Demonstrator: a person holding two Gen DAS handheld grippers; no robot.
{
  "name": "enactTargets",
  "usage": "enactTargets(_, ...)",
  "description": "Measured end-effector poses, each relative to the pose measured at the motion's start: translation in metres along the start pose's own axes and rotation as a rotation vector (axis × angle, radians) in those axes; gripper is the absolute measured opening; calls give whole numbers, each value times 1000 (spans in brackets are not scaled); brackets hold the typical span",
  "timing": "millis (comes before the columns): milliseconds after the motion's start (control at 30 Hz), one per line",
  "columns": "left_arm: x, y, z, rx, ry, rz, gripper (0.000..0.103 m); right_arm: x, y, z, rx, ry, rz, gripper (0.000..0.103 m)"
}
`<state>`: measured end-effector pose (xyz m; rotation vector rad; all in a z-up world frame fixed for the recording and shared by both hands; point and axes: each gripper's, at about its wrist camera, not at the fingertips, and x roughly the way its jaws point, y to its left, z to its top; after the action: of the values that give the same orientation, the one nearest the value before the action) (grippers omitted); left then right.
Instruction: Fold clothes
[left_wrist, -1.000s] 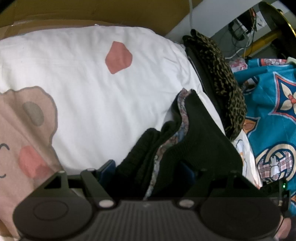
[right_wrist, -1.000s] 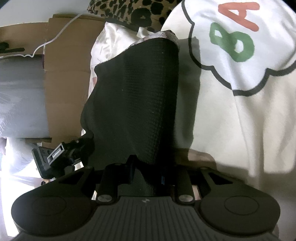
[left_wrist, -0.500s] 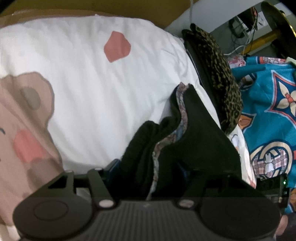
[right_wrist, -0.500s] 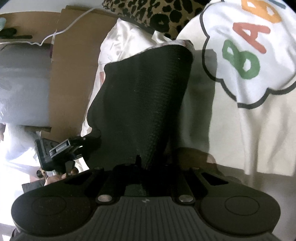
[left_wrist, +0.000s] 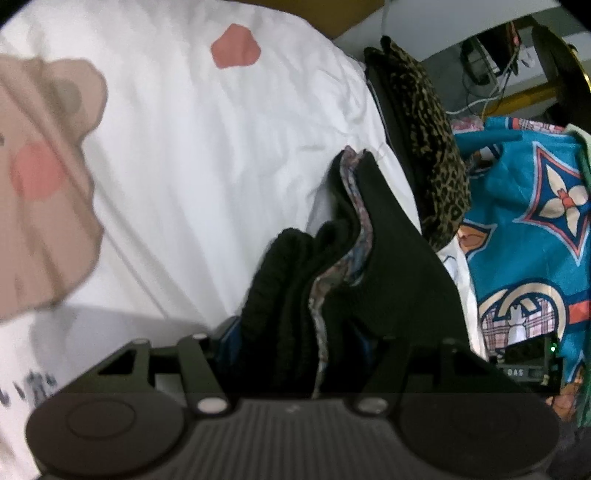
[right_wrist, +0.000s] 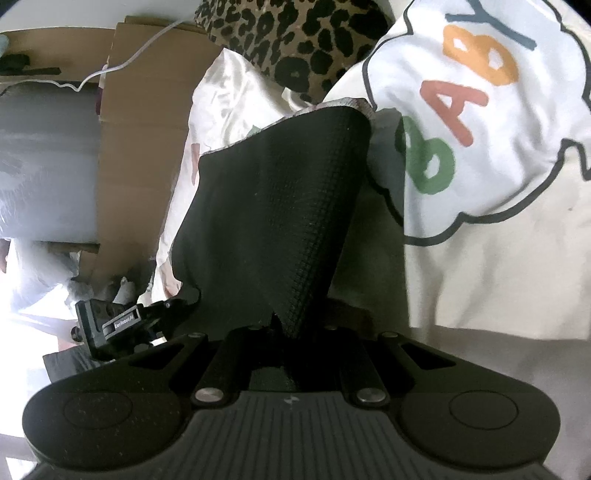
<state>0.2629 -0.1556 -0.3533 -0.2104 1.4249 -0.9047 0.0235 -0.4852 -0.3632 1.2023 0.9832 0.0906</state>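
White printed bedsheet (left_wrist: 229, 155) beneath a black waffle-knit garment (right_wrist: 273, 206) with patterned lining, lifted between both tongs. Left tongs (left_wrist: 295, 332), moderately spread, clamp a thick bunched fold; right tongs (right_wrist: 291, 332), nearly closed, pinch its thin edge.

Black garment (left_wrist: 399, 266), waffle-knit texture, with a patterned grey-pink lining showing along its edges, bunched in thick vertical folds in the left wrist view and lifted off the white printed bedding beneath. In the right wrist view the same black garment (right_wrist: 280, 206) stretches as a taut flat panel that narrows toward the bottom, its top edge tilted with the lining peeking out. Its upper corner lies just beside a leopard-print piece, and its lower ends disappear between the jaws in both views.
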Motion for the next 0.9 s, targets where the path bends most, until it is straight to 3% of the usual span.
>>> enactTargets(500,5,-18,-48,-71,-11,4,57,-23,-17,8,-21,16,-28,7)
enactTargets(600,-2,-21,-46,-49,-27,31,54,-23,-15,6,-19,8,-34,11)
enactTargets(733,-19,-27,-41,-4,-68,39,38,-26,-10,5,-44,-15,-40,28)
enactTargets(900,-32,-37,-37,54,-96,54,42,-28,-10,7,-29,-32,-42,36)
